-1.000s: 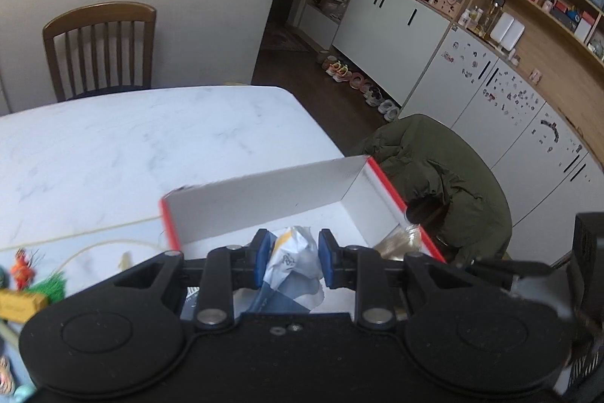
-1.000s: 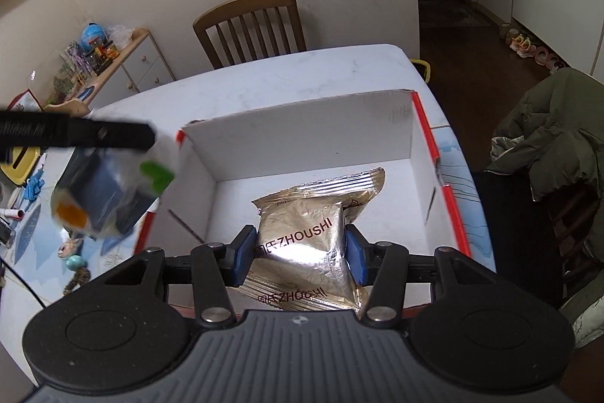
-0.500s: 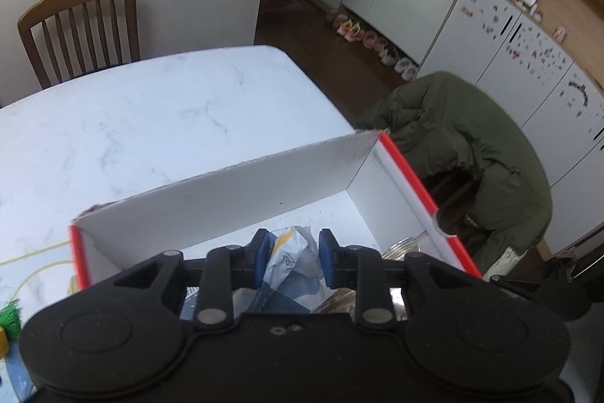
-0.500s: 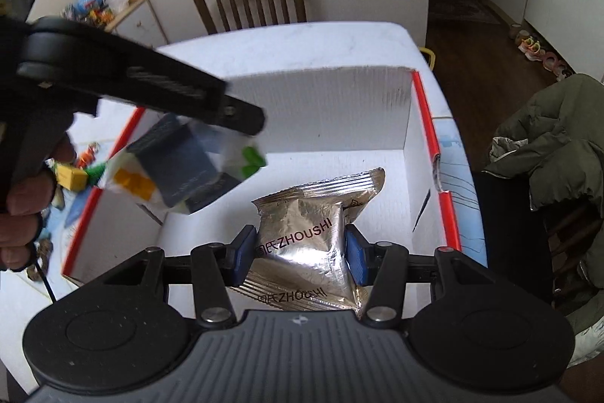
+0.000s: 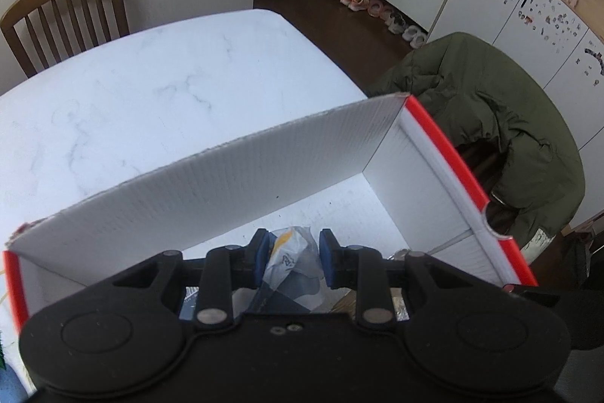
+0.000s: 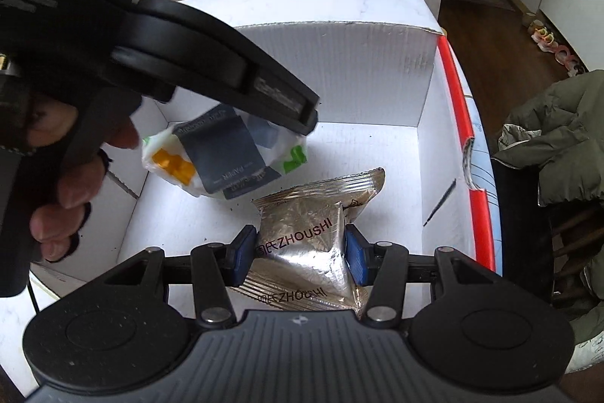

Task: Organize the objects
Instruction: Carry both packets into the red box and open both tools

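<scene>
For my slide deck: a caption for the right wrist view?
Right gripper holds a silver snack packet over the white box.

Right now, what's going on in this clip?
A person is putting packets into a white box on a marble table, with a handheld gripper in each hand. The left gripper is shut on a tissue pack and holds it over the box interior. The right gripper is shut on a silver snack packet, low in the box, with a second silver packet lying just behind it. Neither item has been released yet.
</scene>
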A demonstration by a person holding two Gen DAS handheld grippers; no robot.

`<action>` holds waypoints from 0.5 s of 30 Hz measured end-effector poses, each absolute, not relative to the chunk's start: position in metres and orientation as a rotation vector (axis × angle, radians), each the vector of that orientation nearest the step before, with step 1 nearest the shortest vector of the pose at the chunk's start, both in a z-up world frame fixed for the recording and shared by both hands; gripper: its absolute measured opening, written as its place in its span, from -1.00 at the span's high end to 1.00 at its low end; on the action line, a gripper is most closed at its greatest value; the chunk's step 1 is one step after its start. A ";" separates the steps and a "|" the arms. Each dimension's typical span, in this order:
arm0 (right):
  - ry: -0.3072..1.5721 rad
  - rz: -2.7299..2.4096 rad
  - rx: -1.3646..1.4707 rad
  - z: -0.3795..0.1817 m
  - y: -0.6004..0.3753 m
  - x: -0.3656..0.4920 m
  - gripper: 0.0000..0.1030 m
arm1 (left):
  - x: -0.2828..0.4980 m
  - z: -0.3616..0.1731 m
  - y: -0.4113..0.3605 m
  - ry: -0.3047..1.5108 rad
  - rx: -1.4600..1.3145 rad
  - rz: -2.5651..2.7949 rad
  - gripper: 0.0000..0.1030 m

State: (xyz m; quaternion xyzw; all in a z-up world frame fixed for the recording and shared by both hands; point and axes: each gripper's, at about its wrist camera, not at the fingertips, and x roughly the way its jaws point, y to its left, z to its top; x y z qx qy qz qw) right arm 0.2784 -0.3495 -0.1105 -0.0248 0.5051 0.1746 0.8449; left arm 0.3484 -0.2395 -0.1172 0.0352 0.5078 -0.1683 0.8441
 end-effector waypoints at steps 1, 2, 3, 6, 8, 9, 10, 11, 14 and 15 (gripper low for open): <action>1.077 0.365 -0.058 -0.113 -0.349 0.280 0.04 | 0.350 -0.119 -0.240 1.078 0.076 -0.353 0.47; 1.088 0.360 -0.064 -0.114 -0.349 0.283 0.04 | 0.351 -0.121 -0.241 1.084 0.077 -0.351 0.47; 1.097 0.354 -0.068 -0.116 -0.348 0.284 0.04 | 0.352 -0.123 -0.241 1.089 0.078 -0.350 0.47; 1.107 0.351 -0.064 -0.117 -0.348 0.286 0.04 | 0.355 -0.128 -0.243 1.106 0.086 -0.347 0.46; 1.111 0.349 -0.056 -0.117 -0.349 0.287 0.04 | 0.357 -0.133 -0.244 1.121 0.097 -0.349 0.45; 1.113 0.348 -0.051 -0.117 -0.350 0.287 0.04 | 0.357 -0.134 -0.245 1.125 0.109 -0.348 0.45; 1.115 0.347 -0.046 -0.117 -0.350 0.287 0.04 | 0.357 -0.136 -0.245 1.126 0.119 -0.347 0.45; 1.115 0.346 -0.040 -0.117 -0.351 0.287 0.04 | 0.357 -0.137 -0.246 1.128 0.123 -0.351 0.45; 1.112 0.342 -0.033 -0.116 -0.353 0.286 0.02 | 0.357 -0.139 -0.248 1.129 0.137 -0.349 0.41; 1.110 0.343 -0.037 -0.116 -0.352 0.286 0.02 | 0.356 -0.139 -0.248 1.127 0.140 -0.348 0.40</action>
